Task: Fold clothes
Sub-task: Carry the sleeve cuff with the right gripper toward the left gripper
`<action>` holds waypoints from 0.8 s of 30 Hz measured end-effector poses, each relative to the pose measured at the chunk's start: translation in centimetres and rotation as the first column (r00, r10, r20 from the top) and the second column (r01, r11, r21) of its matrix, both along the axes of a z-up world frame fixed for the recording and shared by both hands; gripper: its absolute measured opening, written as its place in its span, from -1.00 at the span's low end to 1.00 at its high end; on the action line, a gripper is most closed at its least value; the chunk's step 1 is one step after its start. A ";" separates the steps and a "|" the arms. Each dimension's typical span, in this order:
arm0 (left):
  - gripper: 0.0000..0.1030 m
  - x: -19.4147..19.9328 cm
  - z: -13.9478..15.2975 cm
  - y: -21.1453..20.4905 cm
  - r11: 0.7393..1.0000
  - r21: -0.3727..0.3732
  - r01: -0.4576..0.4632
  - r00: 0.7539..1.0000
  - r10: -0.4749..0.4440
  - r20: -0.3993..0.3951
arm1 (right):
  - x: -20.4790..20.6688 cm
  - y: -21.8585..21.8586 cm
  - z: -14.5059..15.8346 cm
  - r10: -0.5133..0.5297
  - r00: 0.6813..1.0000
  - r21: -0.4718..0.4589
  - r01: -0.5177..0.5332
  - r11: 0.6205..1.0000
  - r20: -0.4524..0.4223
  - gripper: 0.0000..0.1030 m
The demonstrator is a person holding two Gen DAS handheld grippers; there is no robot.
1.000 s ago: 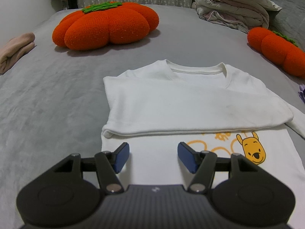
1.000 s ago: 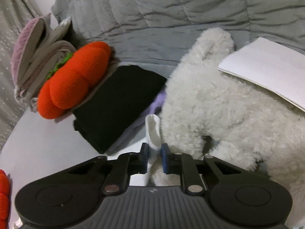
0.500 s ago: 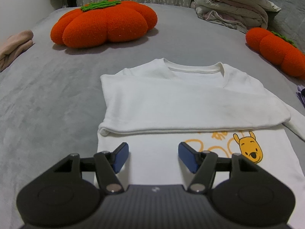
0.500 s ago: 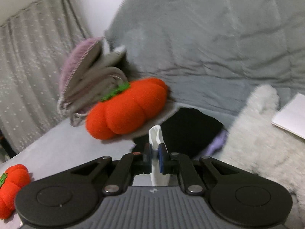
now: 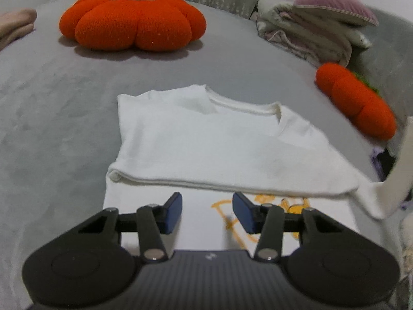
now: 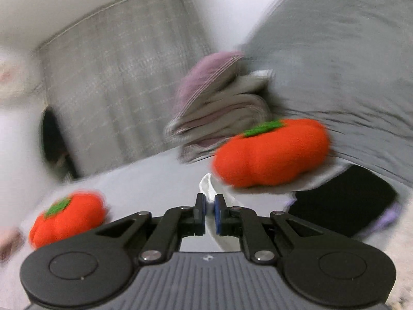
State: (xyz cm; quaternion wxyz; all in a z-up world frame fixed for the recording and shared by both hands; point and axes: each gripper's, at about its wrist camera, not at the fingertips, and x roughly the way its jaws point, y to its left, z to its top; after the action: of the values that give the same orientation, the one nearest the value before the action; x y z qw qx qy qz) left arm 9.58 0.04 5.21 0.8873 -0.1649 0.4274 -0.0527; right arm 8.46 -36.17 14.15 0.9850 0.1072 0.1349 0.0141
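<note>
Right gripper pinching white sleeve; shirt lies leftward; left gripper spread, closing, nothing between.

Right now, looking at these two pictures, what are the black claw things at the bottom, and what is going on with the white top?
Each black claw is a two-finger gripper that a person holds, one per hand, with a camera behind it looking along the fingers. One picture comes from the left gripper, which hangs above the white long-sleeved sweatshirt with a yellow bear print lying on the grey bed cover. Its jaws have just been closing, yet stand apart with nothing between them. The blurred picture is from the right gripper, shut on the white sleeve end. Two orange pumpkin-shaped cushions, large and small, lie nearby.
</note>
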 end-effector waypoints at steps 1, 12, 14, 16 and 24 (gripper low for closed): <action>-0.15 0.0 0.1 0.1 1.000 -0.022 0.000 1.000 0.000 0.007 | -0.1 1.4 -0.2 0.039 0.999 -0.034 -0.038 0.999 0.000 -0.81; -0.08 0.5 -0.5 2.6 0.935 -0.354 -0.031 1.000 0.030 -0.007 | -3.1 14.7 -4.6 0.363 0.927 -0.266 -0.374 0.889 -0.090 -0.81; -0.06 0.6 -0.5 2.8 0.925 -0.379 -0.031 0.999 0.032 -0.004 | -4.1 16.8 -5.7 0.398 0.911 -0.303 -0.412 0.859 -0.109 -0.81; -0.04 0.7 -0.6 2.8 0.913 -0.407 -0.026 1.000 0.027 -0.005 | -4.7 18.1 -6.4 0.423 0.899 -0.318 -0.437 0.842 -0.116 -0.81; 0.00 1.2 -1.4 3.0 0.868 -0.494 -0.043 0.999 0.036 -0.025 | -6.6 20.8 -7.3 0.468 0.878 -0.355 -0.470 0.808 -0.099 -0.81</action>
State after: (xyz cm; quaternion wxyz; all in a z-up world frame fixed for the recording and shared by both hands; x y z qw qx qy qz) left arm 10.79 3.05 3.83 0.8132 -0.3955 0.4031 -0.1409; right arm 1.87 -15.36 6.82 0.9526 -0.1159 0.1608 0.2307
